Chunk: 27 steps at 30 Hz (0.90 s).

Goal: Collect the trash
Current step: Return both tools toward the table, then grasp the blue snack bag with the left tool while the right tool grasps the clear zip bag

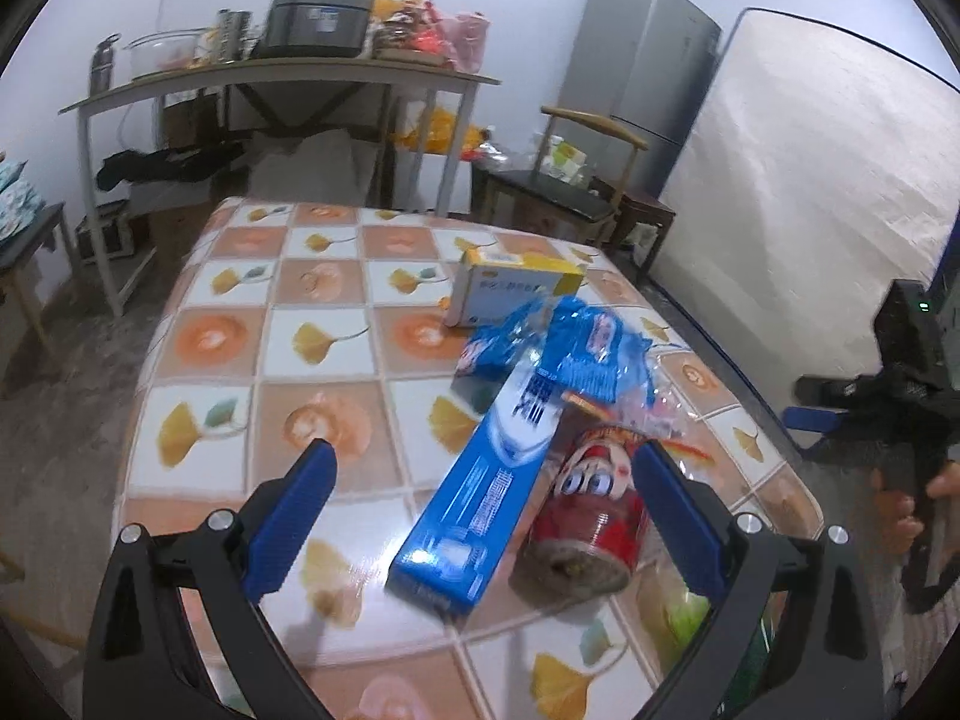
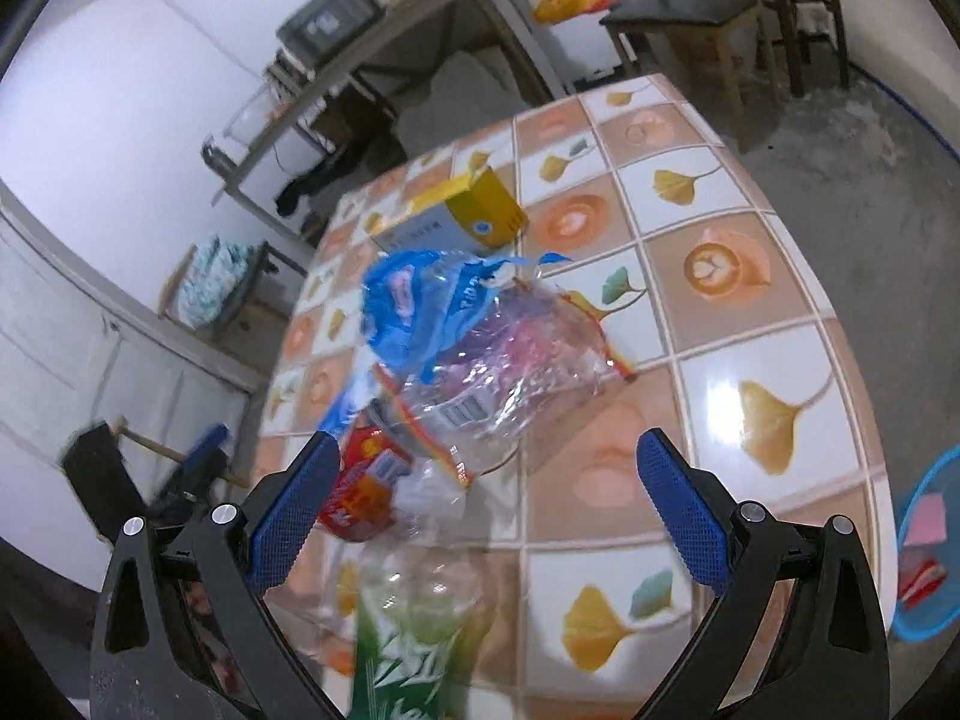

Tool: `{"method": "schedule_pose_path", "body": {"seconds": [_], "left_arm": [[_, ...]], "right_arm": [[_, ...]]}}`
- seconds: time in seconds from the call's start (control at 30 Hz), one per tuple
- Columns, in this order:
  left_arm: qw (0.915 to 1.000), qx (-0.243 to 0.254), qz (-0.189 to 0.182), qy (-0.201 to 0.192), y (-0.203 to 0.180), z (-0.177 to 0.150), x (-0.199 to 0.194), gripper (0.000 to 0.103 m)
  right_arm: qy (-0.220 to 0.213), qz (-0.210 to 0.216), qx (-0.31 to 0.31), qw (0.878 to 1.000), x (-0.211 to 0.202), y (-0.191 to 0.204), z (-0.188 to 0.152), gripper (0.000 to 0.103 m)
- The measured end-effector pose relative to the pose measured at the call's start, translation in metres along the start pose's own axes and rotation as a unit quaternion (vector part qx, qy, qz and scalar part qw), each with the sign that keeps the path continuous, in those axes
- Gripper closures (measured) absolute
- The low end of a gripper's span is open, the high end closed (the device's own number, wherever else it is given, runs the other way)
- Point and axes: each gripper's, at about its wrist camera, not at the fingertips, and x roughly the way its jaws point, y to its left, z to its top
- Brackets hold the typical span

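No print reads clearly. The long blue box [image 1: 480,486] carries large white characters and lines of small print, all blurred. The white-and-yellow box [image 1: 510,291] shows a row of blue characters, possibly Chinese. A barcode sits on the clear wrapper [image 2: 480,396], digits unreadable.

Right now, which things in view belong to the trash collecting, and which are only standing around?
For the job:
- long blue box
- red can
- blue plastic wrapper
- yellow and white box
- clear plastic bottle with green label
- blue basket, apparently for the trash

Only standing around:
- fridge
- mattress
- chair
- rice cooker
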Motion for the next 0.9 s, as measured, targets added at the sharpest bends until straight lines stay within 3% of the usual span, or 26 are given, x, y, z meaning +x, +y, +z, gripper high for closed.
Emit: {"method": "schedule_pose_path", "body": {"seconds": [0.13,0.23,0.3,0.4,0.53,0.63,0.7,0.77,0.9], "left_arm": [[0.9991,-0.015,-0.033,0.02,-0.003,0.012,0.02,0.006],[0.9979,-0.011,-0.053,0.034,-0.011,0.021,0.033,0.006],[0.9971,0.004,-0.062,0.042,-0.019,0.03,0.041,0.006],[0.9946,0.04,-0.078,0.057,-0.035,0.048,0.056,0.006],[0.986,0.125,-0.078,0.079,-0.065,0.066,0.083,0.006],[0.9734,0.197,-0.073,0.09,-0.091,0.071,0.103,0.006],[0.9597,0.251,-0.07,0.106,-0.108,0.073,0.122,0.006],[0.9507,0.28,-0.055,0.121,-0.118,0.073,0.141,0.006],[0.9428,0.291,-0.033,0.16,-0.122,0.073,0.178,0.006]], "right_arm": [[0.045,-0.019,-0.051,0.998,0.032,0.006,0.012,0.008],[0.049,-0.06,-0.105,0.991,0.048,0.013,0.021,0.008],[0.053,-0.061,-0.104,0.991,0.055,0.009,0.027,0.008],[0.058,-0.047,-0.067,0.995,0.054,-0.003,0.035,0.008],[0.052,0.022,0.036,0.998,0.034,-0.028,0.03,0.008],[0.066,0.071,0.119,0.988,0.031,-0.052,0.018,0.01],[0.076,0.091,0.155,0.981,0.033,-0.062,0.011,0.013],[0.083,0.11,0.185,0.973,0.036,-0.07,0.007,0.015],[0.092,0.127,0.219,0.963,0.045,-0.076,0.005,0.017]]}}
